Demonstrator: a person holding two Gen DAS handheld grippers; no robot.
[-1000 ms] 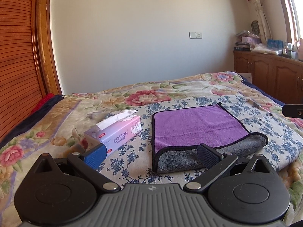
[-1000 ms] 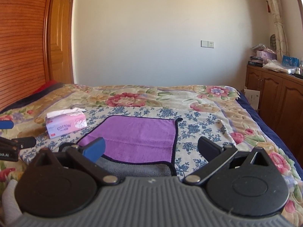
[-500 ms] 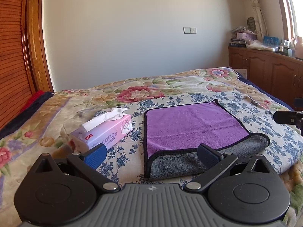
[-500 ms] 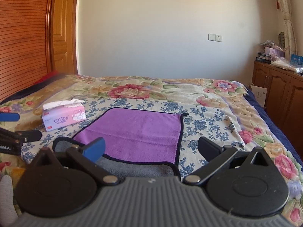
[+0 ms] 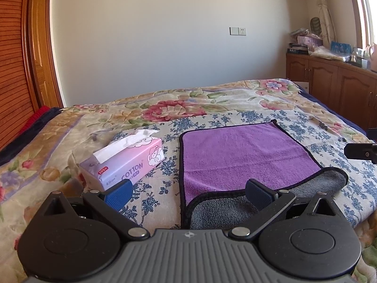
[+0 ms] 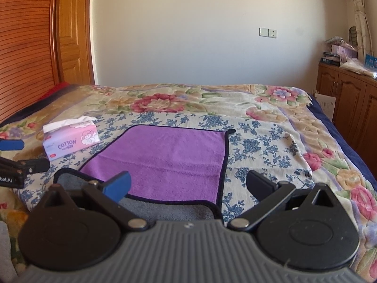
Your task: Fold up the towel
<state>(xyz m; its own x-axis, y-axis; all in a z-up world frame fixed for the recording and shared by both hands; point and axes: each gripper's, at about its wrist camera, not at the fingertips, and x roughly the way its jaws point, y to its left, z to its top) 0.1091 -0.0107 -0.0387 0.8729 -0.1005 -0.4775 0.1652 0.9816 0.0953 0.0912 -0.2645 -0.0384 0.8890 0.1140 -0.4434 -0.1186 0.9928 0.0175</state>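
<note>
A purple towel [image 5: 238, 155] with black trim and a grey underside lies on the floral bedspread; its near edge is folded over, showing a grey strip. It also shows in the right wrist view [image 6: 169, 160]. My left gripper [image 5: 188, 192] is open and empty, hovering above the towel's near left corner. My right gripper [image 6: 188, 184] is open and empty above the towel's near right corner. Part of the left gripper shows at the left edge of the right wrist view [image 6: 14, 155].
A pink tissue box [image 5: 124, 162] lies left of the towel, also in the right wrist view [image 6: 70, 141]. A wooden cabinet [image 5: 334, 85] with clutter stands at right. A wooden door [image 6: 70, 37] and slatted wardrobe are at left.
Both grippers have risen and turned slightly, so the towel and tissue box sit lower and more to the right in the left view. Both stay open and empty.
</note>
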